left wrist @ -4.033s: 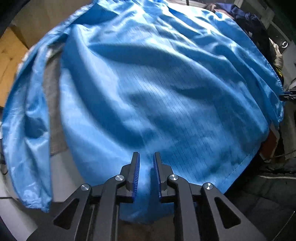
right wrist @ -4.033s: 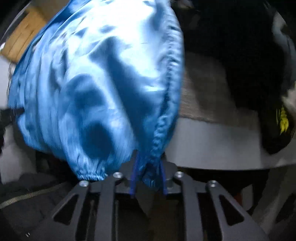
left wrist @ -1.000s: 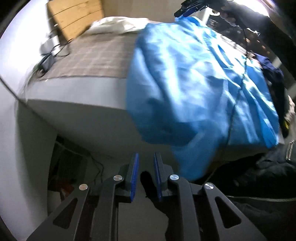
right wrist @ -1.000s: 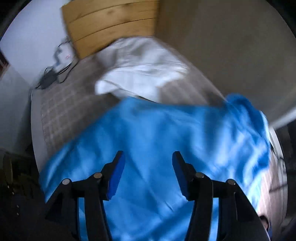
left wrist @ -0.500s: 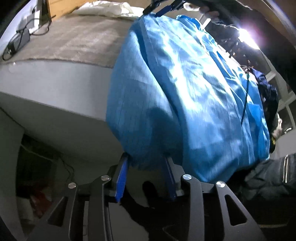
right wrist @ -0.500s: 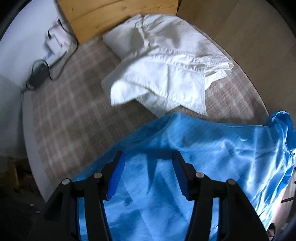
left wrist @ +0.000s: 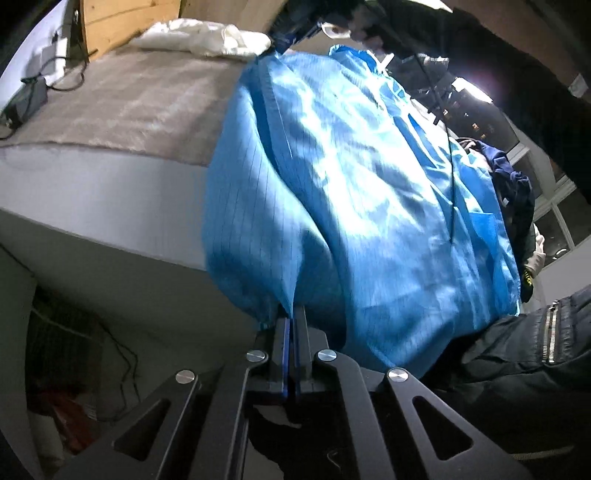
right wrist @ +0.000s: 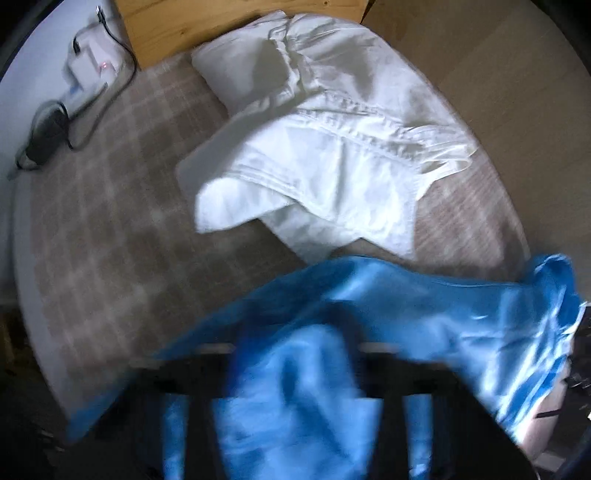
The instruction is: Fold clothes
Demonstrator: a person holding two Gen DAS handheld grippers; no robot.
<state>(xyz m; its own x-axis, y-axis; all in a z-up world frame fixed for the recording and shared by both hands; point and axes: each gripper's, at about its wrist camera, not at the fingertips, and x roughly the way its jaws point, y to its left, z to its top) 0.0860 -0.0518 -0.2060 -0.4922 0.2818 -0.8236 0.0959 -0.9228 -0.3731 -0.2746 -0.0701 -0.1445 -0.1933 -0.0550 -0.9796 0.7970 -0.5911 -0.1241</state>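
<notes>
your left gripper [left wrist: 290,325] is clenched: its blue-lined fingers [left wrist: 282,343] are pressed together on the bottom hem of the blue garment [left wrist: 362,192], right where the cloth hangs over the near edge of the bed [left wrist: 103,192]. from that pinch the shiny, fine-gridded fabric runs up and away across the mattress. at lower right of the left wrist view sits a dark jacket sleeve [left wrist: 524,347] with a metal zipper, just beside the hanging blue cloth. no brand, label or writing can be read on any of it.

in the right wrist view your right gripper [right wrist: 295,387] is motion-blurred and draped by the blue garment [right wrist: 424,317]; dark finger shapes show at either side of a fold of cloth, but you cannot tell whether they are released or closed on it.

past the blue fabric the bed's checked grey-brown cover [right wrist: 110,229] lies bare on the left side. farther on, a rumpled white garment [right wrist: 325,147] rests on the cover near the wooden headboard [right wrist: 221,22], its near edge just beside the blue cloth. at the far left edge a black power adapter [right wrist: 44,140] and a white device [right wrist: 92,59] with cables lie by the mattress. at the far end of the left wrist view a person's dark sleeve [left wrist: 498,66] reaches over the blue garment, and a dark navy garment [left wrist: 513,192] lies at its right side.
</notes>
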